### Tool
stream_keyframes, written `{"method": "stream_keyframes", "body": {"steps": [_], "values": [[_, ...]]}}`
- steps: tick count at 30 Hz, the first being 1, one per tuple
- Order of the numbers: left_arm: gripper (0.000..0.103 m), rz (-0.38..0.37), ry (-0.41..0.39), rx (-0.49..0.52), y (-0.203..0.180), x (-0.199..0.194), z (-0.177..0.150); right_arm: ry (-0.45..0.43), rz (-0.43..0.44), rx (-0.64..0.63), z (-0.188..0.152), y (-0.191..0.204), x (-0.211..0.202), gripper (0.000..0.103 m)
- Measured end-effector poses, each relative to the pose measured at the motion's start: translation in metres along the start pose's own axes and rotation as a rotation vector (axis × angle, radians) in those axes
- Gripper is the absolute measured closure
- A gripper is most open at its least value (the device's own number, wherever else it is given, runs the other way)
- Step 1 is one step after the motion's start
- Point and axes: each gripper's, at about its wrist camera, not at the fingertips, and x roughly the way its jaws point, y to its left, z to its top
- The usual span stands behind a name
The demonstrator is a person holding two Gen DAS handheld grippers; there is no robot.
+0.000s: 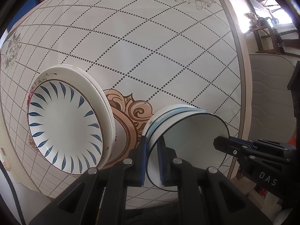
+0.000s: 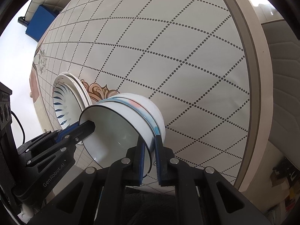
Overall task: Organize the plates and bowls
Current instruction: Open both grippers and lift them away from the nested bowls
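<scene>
The top bowl sits in a stack of bowls on the table. The left gripper pinches its rim on the side near the plates. The right gripper pinches the far side. The plates lie just beside the bowls.

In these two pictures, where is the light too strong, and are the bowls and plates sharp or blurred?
Left wrist view: the window at upper right is blown out white; the bowls and plates are sharp, though the fisheye bends the tablecloth grid. Right wrist view: the floor at left is overexposed; the bowls stay sharp.
</scene>
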Motion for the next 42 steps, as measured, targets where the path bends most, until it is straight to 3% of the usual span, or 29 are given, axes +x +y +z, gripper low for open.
{"method": "stream_keyframes", "body": {"steps": [10,16,21,27,28,30,32,34,36,39,42], "values": [[0.093,-0.011,0.012,-0.04,0.009,0.001,-0.007,-0.015,-0.02,0.001,-0.001,0.003,-0.001,0.091],[0.086,0.01,-0.028,-0.042,0.011,-0.008,-0.015,-0.057,-0.059,-0.026,-0.005,0.012,-0.012,0.091],[0.084,0.048,-0.099,-0.027,0.009,-0.024,-0.027,-0.095,-0.085,-0.058,-0.012,0.019,-0.026,0.091],[0.069,0.113,-0.231,-0.007,0.005,-0.048,-0.055,-0.206,-0.167,-0.102,-0.039,0.021,-0.049,0.09],[0.061,0.116,-0.253,-0.01,0.006,-0.054,-0.061,-0.229,-0.182,-0.108,-0.045,0.021,-0.053,0.084],[0.055,0.121,-0.291,-0.021,0.006,-0.063,-0.073,-0.277,-0.207,-0.119,-0.059,0.021,-0.063,0.068],[0.037,0.106,-0.319,-0.023,0.006,-0.072,-0.082,-0.328,-0.225,-0.134,-0.073,0.021,-0.075,0.033],[0.029,0.105,-0.361,-0.03,0.005,-0.083,-0.094,-0.374,-0.245,-0.147,-0.088,0.021,-0.086,0.014],[0.027,0.12,-0.403,-0.035,0.002,-0.094,-0.103,-0.418,-0.262,-0.159,-0.105,0.022,-0.098,0.011],[0.016,0.137,-0.466,-0.044,-0.002,-0.112,-0.12,-0.473,-0.288,-0.174,-0.131,0.025,-0.115,0.01],[0.016,0.15,-0.528,-0.045,-0.007,-0.131,-0.14,-0.534,-0.313,-0.19,-0.158,0.029,-0.131,0.004]]}}
